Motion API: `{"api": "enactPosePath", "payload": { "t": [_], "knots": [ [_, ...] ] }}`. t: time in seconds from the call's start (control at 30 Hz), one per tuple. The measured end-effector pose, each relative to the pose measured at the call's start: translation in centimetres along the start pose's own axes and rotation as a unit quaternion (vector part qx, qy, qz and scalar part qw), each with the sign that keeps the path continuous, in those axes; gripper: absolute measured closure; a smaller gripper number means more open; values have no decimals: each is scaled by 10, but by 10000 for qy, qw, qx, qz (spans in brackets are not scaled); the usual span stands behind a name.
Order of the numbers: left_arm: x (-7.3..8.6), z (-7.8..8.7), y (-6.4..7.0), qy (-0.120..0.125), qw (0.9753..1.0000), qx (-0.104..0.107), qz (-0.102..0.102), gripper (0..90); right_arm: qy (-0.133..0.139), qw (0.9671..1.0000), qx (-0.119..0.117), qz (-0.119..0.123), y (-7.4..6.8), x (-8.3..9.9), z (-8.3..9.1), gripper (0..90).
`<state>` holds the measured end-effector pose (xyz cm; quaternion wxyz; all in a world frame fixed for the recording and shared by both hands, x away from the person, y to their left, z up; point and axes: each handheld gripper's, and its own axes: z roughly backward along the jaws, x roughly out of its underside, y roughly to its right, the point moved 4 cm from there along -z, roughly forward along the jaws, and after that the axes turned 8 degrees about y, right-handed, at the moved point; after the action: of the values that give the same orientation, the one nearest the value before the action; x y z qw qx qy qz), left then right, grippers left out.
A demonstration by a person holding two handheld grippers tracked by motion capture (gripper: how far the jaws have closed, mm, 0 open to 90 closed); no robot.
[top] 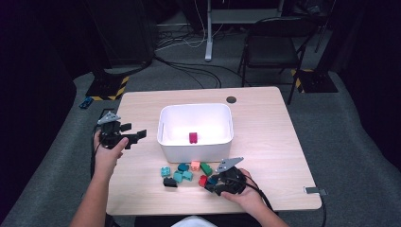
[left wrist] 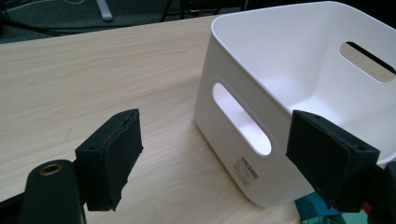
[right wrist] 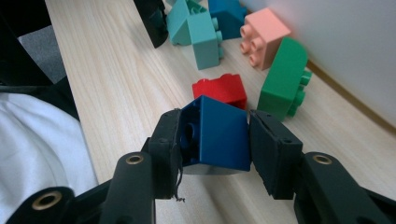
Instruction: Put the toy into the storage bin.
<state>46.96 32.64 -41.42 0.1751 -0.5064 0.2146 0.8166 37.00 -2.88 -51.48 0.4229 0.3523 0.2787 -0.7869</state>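
A white bin (top: pixel 196 146) stands mid-table with a dark red brick (top: pixel 193 137) inside. Loose bricks lie in front of it: red (right wrist: pixel 222 88), green (right wrist: pixel 281 86), pink (right wrist: pixel 264 35), teal (right wrist: pixel 196 28) and black (top: pixel 169 182). My right gripper (right wrist: pixel 214 140) is shut on a dark blue brick (right wrist: pixel 217 135), just in front of the red one; it sits near the table's front edge (top: pixel 213 182). My left gripper (top: pixel 137 135) hovers open left of the bin, its pads (left wrist: pixel 112 156) wide apart beside the bin's handle slot (left wrist: pixel 240 119).
The table's front edge (top: pixel 213 210) is close under the right hand. A round cable hole (top: pixel 231 100) sits at the back of the table. A folding chair (top: pixel 274 42) and floor cables stand beyond it.
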Motion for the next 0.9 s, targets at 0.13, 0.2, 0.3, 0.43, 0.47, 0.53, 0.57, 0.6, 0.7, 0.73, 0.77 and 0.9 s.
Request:
{"api": "enactPosePath", "payload": {
  "t": [0.13,0.2,0.3,0.43,0.47,0.53,0.57,0.6,0.7,0.73,0.77,0.9],
  "knots": [
    [0,0,0,-5,10000,-1,-9,180,56,10000,-19,-20,-1,-10,11,550],
    [0,0,0,-19,10000,0,-3,180,67,10000,-28,31,-2,-16,17,551],
    [1,-1,0,-38,10000,-7,10,180,102,9999,-58,42,-3,-25,24,551],
    [1,-1,-1,-33,10000,-6,12,180,115,9999,-60,51,-3,-34,31,551],
    [1,0,-1,-22,10000,-5,16,180,147,9998,-68,63,-3,-42,36,551],
    [1,0,-1,-23,10000,-3,15,180,147,9999,-69,36,-3,-45,38,551],
    [1,0,-1,-24,10000,-4,13,180,172,9998,-85,71,-3,-51,42,552],
    [1,0,-1,-25,10000,-7,11,180,172,9998,-85,71,-3,-51,42,552],
    [1,0,-1,-11,10000,-11,15,182,188,9998,-96,37,-2,-62,50,564],
    [1,0,-1,-11,10000,-11,15,181,188,9998,-96,37,-2,-62,50,564],
    [1,0,-1,-22,10000,-9,16,181,214,9997,-95,70,-1,-68,53,564],
    [1,0,-1,-34,10000,-5,15,181,262,9996,-66,105,1,-77,58,564]
  ]
}}
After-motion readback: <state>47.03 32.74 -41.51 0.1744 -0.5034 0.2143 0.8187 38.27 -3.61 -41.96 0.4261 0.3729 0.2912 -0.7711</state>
